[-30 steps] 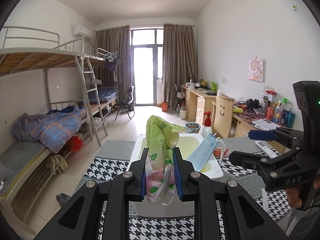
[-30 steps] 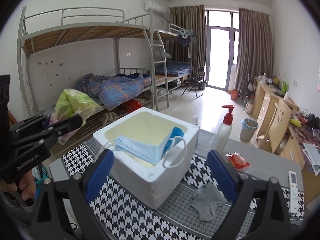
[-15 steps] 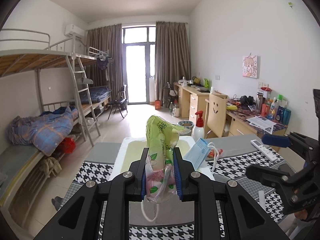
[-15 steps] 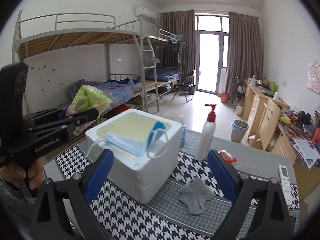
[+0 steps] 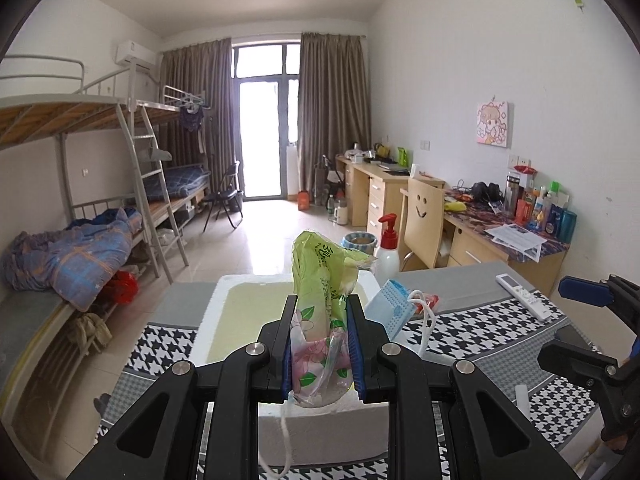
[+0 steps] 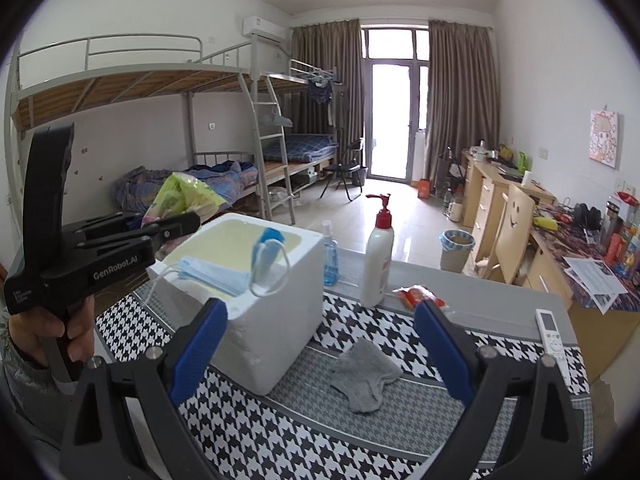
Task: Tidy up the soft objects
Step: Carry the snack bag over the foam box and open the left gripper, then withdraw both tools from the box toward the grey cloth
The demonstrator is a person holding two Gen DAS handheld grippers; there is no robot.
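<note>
Dorm-room worktop, sorting partly done: blue face mask [image 6: 216, 276] already draped on the white foam box [image 6: 256, 316] rim.
Left gripper [image 5: 322, 340] jaws clamp a green plastic bag [image 5: 320, 280] over the box; right gripper [image 6: 320, 344] jaws gape wide, empty; grey sock [image 6: 366, 376] waits beside the box.

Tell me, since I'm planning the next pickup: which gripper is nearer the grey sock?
Right. The right gripper hangs open just before the grey sock on the mat; the left gripper holds the green bag beyond the foam box.
</note>
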